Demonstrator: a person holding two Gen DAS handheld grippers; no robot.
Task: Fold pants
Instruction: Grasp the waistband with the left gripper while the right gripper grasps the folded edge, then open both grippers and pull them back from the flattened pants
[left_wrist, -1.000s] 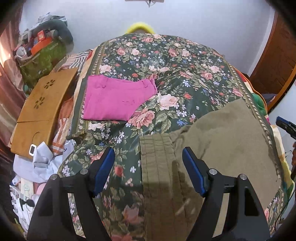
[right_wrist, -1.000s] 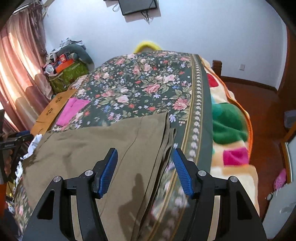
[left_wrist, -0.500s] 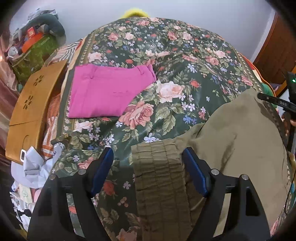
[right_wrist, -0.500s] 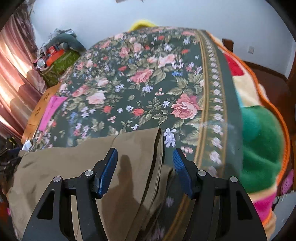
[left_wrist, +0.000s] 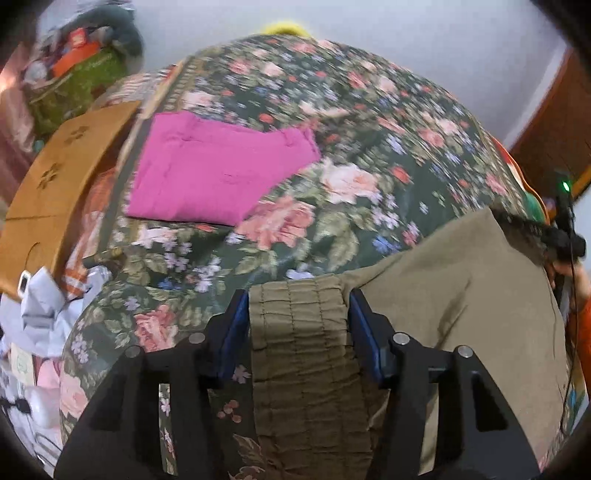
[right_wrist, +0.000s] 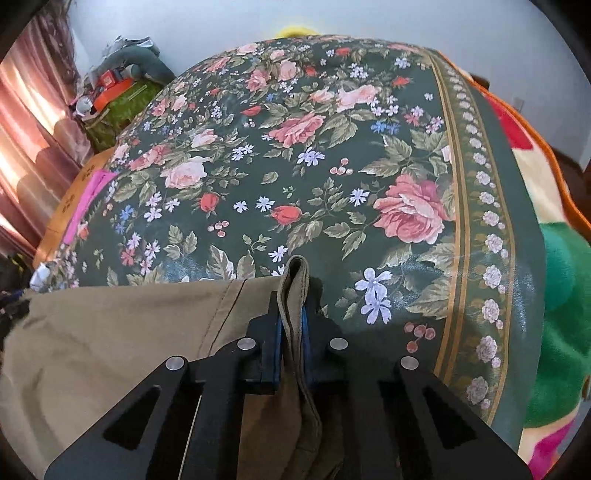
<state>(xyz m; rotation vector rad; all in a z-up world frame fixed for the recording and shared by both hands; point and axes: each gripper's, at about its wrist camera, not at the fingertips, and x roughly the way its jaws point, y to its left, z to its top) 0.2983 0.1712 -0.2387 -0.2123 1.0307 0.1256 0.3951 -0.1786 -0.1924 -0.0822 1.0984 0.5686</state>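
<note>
Pants gripped at one end, fold not yet begun

Olive pants lie flat along the near edge of the flowered bedspread, with a folded pink garment at ten o'clock. Right gripper is clamped on the bunched hem; left gripper is closing around the ribbed waistband, pads not yet squeezing it. Lifting and folding remain, by my reading. A second ago both claws hovered wide above the cloth; both have since come down onto it.

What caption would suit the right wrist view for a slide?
Right tongs shut on the hem of olive pants lying on a floral bedspread.
</note>
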